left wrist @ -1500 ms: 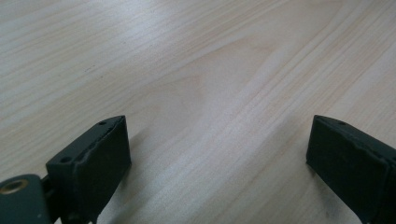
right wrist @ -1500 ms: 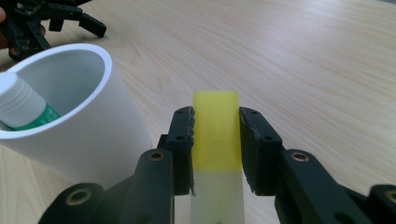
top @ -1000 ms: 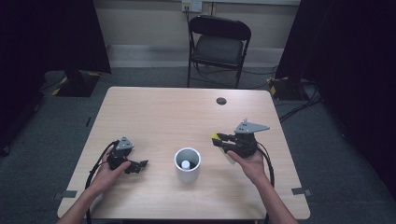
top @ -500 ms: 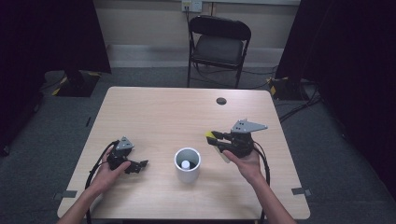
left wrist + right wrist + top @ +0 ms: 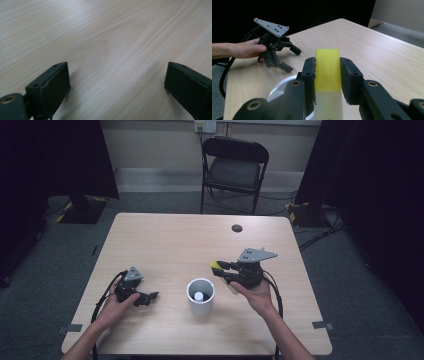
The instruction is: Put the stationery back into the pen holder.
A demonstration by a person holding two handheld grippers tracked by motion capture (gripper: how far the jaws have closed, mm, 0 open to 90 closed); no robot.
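1. High view: the right hand-held gripper [image 5: 220, 268] grasps a yellow-tipped block [image 5: 216, 265] above the table [image 5: 170, 240], just right of the white cup [image 5: 200, 296].
2. Left hand-held gripper [image 5: 150, 296] rests released on the table, left of the cup.

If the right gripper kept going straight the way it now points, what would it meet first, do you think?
Probably the rim of the white cup: the right gripper, shut on a yellow-tipped piece, points at it from above. Height is unclear, so it might pass over towards the left gripper.
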